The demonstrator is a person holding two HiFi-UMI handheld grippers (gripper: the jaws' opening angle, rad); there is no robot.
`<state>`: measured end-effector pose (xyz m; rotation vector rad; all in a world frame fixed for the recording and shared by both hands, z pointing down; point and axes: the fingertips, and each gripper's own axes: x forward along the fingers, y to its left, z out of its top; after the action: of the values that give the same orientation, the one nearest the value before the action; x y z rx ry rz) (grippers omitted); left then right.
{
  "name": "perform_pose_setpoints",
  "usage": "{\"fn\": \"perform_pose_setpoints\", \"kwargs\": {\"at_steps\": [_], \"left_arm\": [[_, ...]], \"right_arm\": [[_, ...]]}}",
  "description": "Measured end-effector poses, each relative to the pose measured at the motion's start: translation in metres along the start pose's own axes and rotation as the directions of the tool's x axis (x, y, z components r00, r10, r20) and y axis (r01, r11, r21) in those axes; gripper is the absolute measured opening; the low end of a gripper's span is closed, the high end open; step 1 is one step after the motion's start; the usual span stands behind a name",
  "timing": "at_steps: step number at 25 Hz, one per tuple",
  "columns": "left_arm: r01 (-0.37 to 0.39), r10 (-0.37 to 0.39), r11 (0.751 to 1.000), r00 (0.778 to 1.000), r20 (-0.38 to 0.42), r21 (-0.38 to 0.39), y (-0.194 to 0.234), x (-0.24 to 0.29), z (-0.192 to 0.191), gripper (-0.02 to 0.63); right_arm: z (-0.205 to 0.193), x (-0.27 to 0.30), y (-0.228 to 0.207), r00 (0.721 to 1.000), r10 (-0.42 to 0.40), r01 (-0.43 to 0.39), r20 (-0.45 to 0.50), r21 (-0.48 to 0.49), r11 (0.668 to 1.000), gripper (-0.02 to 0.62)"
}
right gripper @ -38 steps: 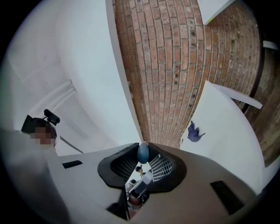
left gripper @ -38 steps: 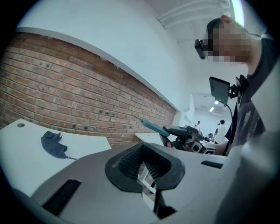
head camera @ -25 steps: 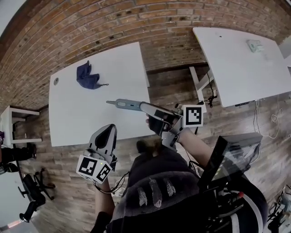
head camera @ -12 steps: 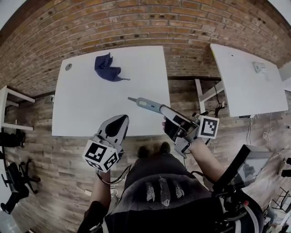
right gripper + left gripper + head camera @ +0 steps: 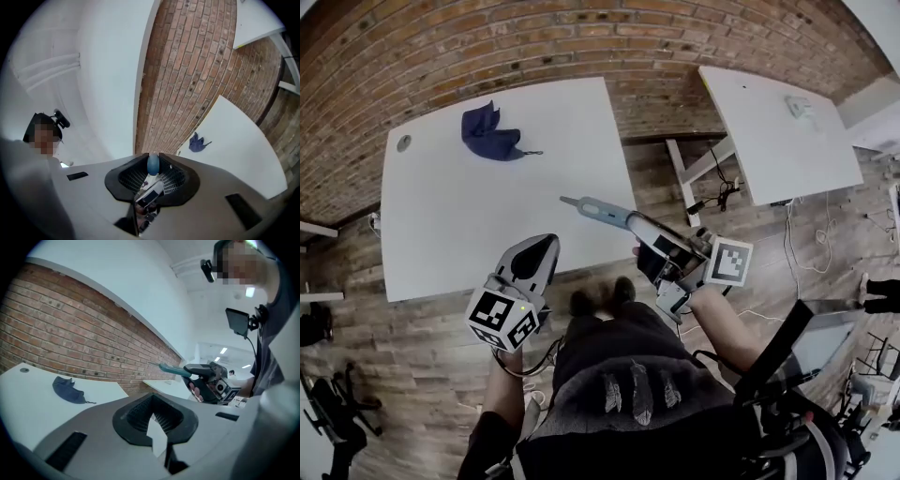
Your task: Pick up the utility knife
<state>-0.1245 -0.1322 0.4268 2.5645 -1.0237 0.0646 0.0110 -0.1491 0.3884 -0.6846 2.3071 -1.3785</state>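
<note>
I see a white table (image 5: 478, 225) on wood-plank floor (image 5: 422, 347). A crumpled dark blue cloth (image 5: 487, 134) lies near its far edge, with a cable grommet (image 5: 403, 142) at the far-left corner. A second white table (image 5: 759, 141) on the right carries one small pale item (image 5: 800, 106).

The cloth (image 5: 490, 134) lies on the table (image 5: 459, 234) beyond the utility knife (image 5: 602, 213) in the right claw (image 5: 634, 226).

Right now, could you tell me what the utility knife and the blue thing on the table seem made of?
The utility knife: probably plastic, smooth teal-grey body, with a thin, likely metal tip. The blue thing: soft matte cloth, judging by its crumpled folds.
</note>
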Motion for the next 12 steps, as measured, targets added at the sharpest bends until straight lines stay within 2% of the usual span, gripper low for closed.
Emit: {"fn": "perform_pose_setpoints", "kwargs": {"at_steps": [3,6,12], "left_arm": [[0.064,-0.064,0.997,0.998,-0.016,0.030,-0.014,0.015,0.002,-0.003],[0.106,-0.105,0.992,0.994,-0.021,0.063,-0.031,0.025,0.009,-0.005],[0.150,-0.146,0.984,0.988,-0.045,0.094,-0.073,0.038,0.011,-0.005]], "right_arm": [[0.004,-0.011,0.003,0.999,0.010,-0.008,0.031,-0.061,0.998,0.064],[0.009,-0.013,0.023,0.997,-0.024,0.027,0.071,-0.041,0.999,0.064],[0.020,-0.062,0.036,0.988,-0.009,0.016,0.156,-0.045,0.999,0.064]]}}
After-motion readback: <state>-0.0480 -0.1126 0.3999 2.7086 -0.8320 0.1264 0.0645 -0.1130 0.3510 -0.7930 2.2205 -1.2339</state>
